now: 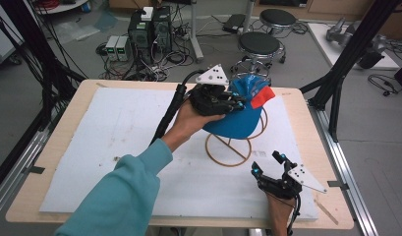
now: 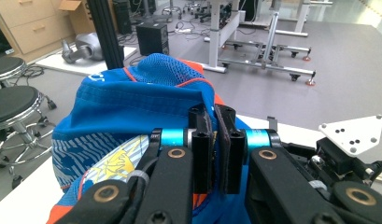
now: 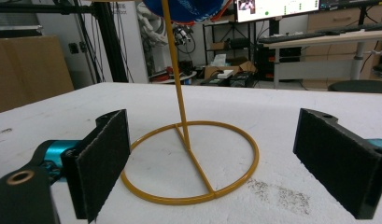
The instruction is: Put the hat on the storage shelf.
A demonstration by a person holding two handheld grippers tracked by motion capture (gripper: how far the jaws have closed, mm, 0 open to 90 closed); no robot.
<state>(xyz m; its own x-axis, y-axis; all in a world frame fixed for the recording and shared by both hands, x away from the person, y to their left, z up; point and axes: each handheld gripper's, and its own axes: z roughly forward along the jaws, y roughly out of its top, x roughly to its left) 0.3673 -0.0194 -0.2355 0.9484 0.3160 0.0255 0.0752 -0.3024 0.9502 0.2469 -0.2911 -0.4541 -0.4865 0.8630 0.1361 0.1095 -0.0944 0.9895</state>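
a blue cap (image 1: 235, 120) is kept on top of the yellow wire stand (image 1: 231, 147), toward 1 o'clock on the white mat (image 1: 115, 128). its fabric is pinched by the left gripper (image 1: 236, 102) from the 9 o'clock side, jaws clamped together on the crown, probably so the cap can be seated on or lifted off the stand. the right gripper (image 1: 267, 164) is rested at 5 o'clock, jaws held wide apart and aimed at the stand's ring base, likely ready to steady it.

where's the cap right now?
The cap sits atop the wire stand, mid-right of the table in the high view, pinched by the left gripper.
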